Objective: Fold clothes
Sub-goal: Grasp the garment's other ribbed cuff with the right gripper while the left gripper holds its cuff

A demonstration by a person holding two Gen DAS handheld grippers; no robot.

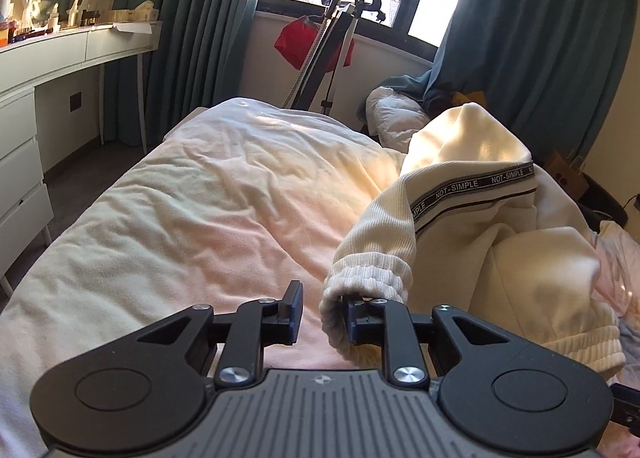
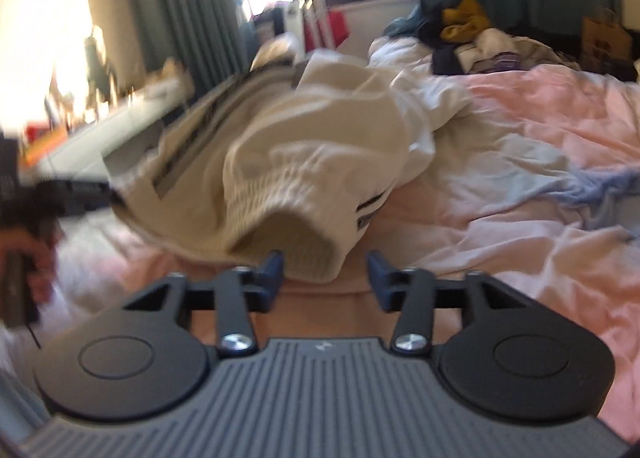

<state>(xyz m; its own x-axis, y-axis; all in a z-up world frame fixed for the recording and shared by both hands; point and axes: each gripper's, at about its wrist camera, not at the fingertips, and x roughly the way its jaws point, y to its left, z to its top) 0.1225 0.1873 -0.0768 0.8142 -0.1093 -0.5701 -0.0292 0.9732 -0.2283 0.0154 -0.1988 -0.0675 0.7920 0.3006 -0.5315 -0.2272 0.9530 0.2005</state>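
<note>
left tongs (image 1: 322, 312) parted, a cream garment's cuff (image 1: 366, 278) draped over one finger; right tongs (image 2: 323, 276) released, ribbed hem (image 2: 308, 246) just ahead; bed (image 1: 180, 198) beneath

A black tape (image 1: 476, 188) on the cream garment (image 1: 460, 146) reads "NOT-SIMPLE" repeatedly.

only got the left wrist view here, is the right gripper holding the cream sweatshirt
Observer: No. The right gripper is open; a ribbed cuff lies against its left finger, not pinched.
Operator: anything else on the bed i cant see
Observer: Yes, a pile of clothes, with a mustard piece on top, sits at the far end.
Operator: does that view show my left gripper
Observer: Yes, the left gripper shows blurred at the picture's left edge, beside the cream sweatshirt, with a hand below it.
</note>
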